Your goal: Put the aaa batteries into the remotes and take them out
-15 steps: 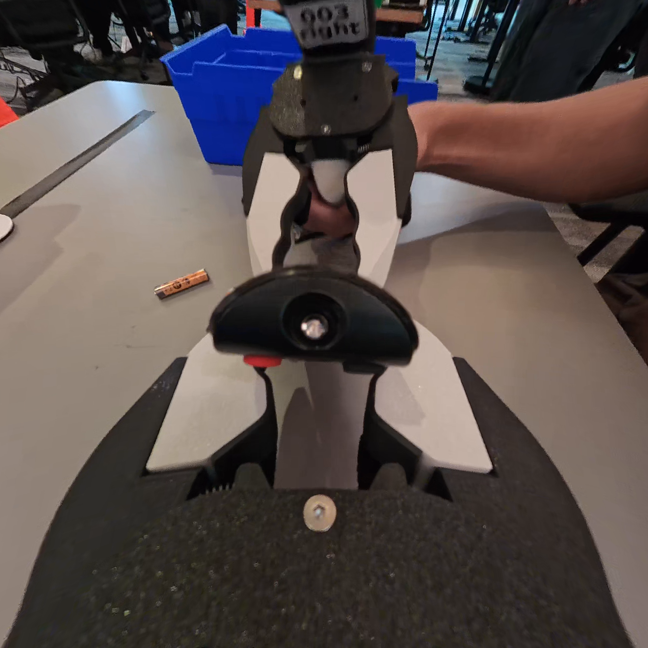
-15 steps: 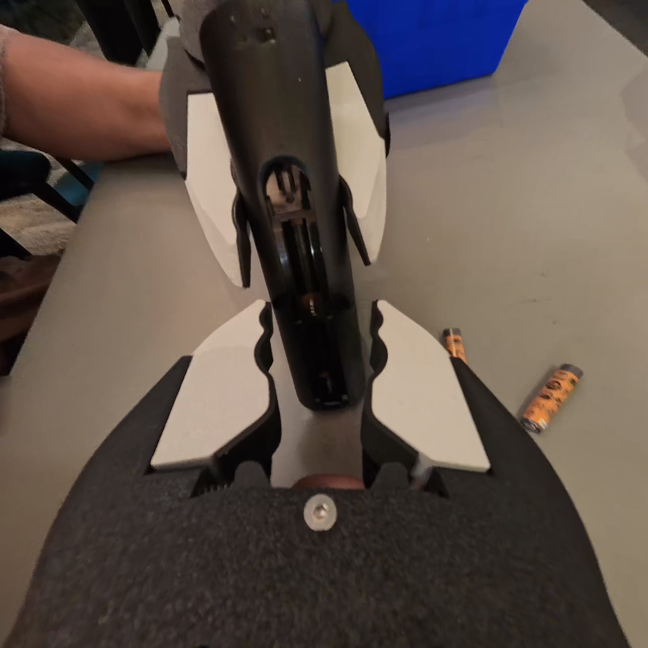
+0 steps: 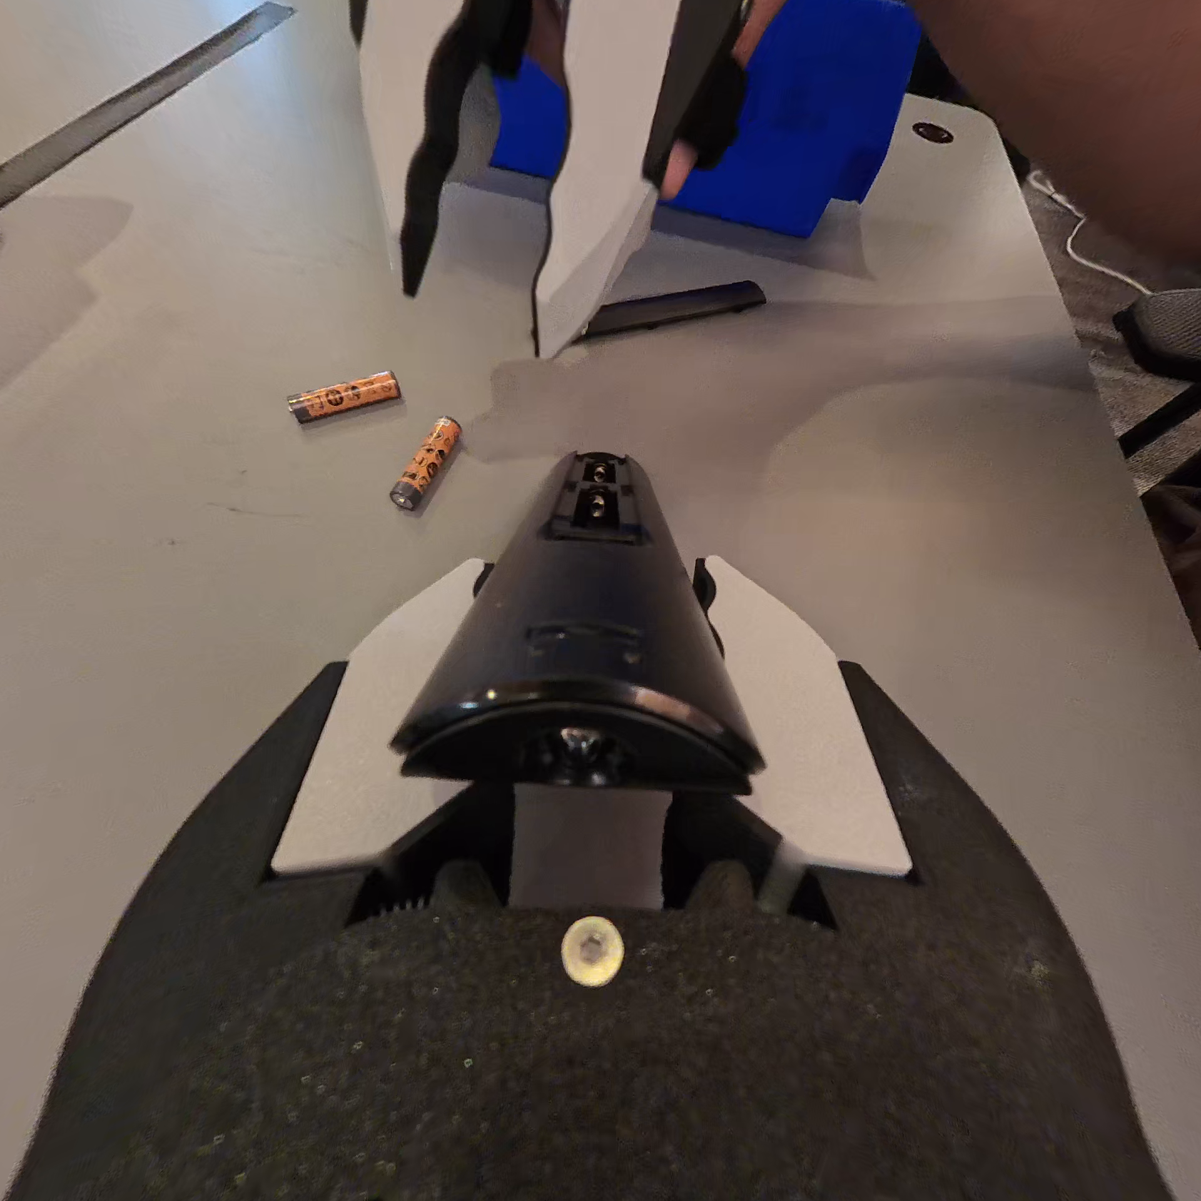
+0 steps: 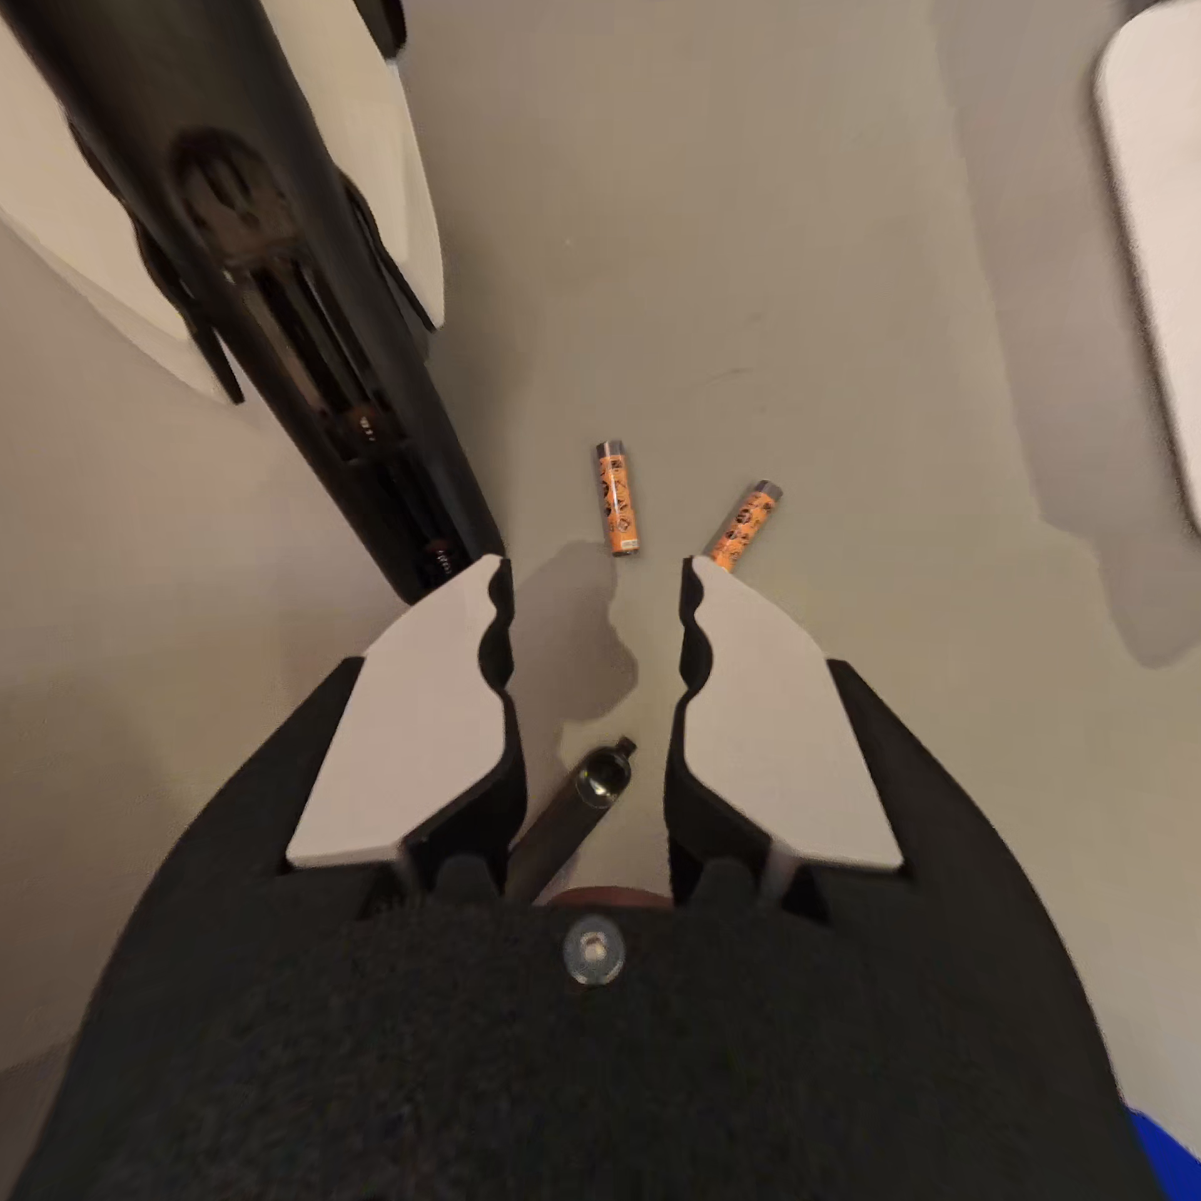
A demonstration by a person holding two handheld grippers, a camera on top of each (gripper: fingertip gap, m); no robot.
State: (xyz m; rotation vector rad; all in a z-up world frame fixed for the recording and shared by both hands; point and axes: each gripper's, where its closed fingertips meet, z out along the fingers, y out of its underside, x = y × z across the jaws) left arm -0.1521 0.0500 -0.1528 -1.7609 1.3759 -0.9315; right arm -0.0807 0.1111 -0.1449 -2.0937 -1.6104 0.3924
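Holding the black remote [image 3: 585,624] clamped in your left claw [image 3: 588,585], you keep its uncovered battery bay facing up for loading. Your right claw [image 4: 594,572] hangs apart and empty above two orange batteries [image 4: 617,497] lying on the grey surface [image 4: 812,260].
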